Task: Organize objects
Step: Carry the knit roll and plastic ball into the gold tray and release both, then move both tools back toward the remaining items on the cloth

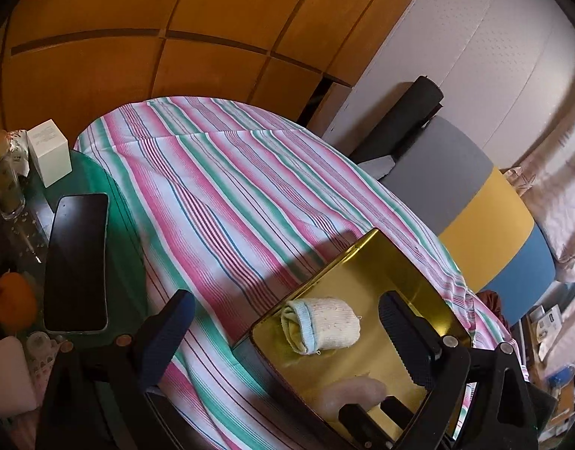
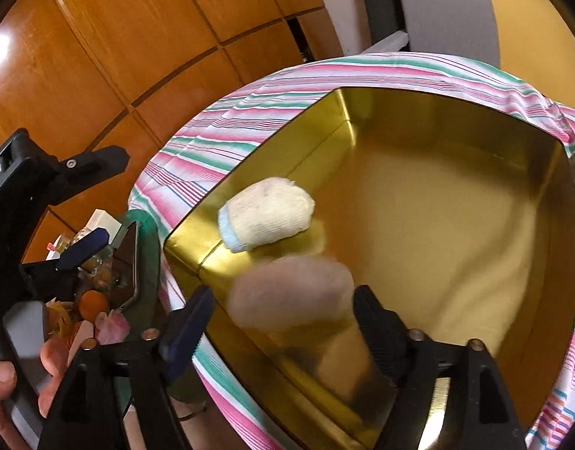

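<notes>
Gold tin [image 2: 456, 202]: open, on striped cloth [image 1: 227, 187] over the desk. Rolled cream sock [image 2: 267, 213]: inside tin, against its left wall. Blurred pinkish sock roll [image 2: 291, 290]: between the fingers of right hand-held gripper [image 2: 283, 318], jaws wide apart, not pressing it. Left hand-held gripper [image 1: 283, 322]: jaws wide apart, nothing clamped, above tin edge. Phone [image 1: 77, 258]: on green glass beside cloth.

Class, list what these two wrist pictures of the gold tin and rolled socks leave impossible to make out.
- Pinkish bundle, right wrist view: motion-blurred between the right gripper fingers; whether it is a sock is unclear.
- Same bundle, left wrist view: blurred, its lower part behind the left gripper.
- Gold tin: near corner cut off by the bottom edge.
- Clutter beside the phone: too small to name.
</notes>
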A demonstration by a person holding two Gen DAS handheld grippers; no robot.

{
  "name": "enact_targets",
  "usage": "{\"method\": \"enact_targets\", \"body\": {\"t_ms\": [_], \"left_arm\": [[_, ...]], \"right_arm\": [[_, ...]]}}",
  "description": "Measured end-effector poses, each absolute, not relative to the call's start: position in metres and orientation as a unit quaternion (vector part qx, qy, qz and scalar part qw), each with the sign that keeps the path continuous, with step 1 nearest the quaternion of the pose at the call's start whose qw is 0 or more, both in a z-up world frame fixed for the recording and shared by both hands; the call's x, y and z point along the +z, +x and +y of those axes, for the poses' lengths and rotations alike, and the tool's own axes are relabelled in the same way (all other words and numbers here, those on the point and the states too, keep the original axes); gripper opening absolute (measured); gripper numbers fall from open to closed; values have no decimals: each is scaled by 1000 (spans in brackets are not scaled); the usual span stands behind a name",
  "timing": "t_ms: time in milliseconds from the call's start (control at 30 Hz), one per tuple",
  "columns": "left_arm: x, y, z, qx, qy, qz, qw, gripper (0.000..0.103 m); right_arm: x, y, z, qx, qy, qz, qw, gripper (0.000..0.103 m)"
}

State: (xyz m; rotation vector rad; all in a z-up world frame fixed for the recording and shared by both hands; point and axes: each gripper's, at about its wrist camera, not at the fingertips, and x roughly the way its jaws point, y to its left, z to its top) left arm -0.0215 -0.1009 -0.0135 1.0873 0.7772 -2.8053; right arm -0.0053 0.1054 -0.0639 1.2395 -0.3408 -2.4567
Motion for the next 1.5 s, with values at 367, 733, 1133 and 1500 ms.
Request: {"method": "enact_targets", "body": {"t_ms": [367, 733, 1133, 1500], "left_arm": [[-18, -19, -85, -901, 360, 240, 3, 99], [-18, -10, -38, -903, 375, 196, -74, 100], [-15, 12, 34, -892, 383, 129, -203, 100], [-9, 45, 118, -864, 388, 46, -319, 102]], "right_arm": [[-35, 23, 138, -907, 381, -119, 138, 83], [-16, 44, 191, -930, 341, -129, 56, 83], [-47, 97, 294, -918, 357, -151, -86, 83], [-66, 176, 441, -877, 339, -186, -284, 83]]}}
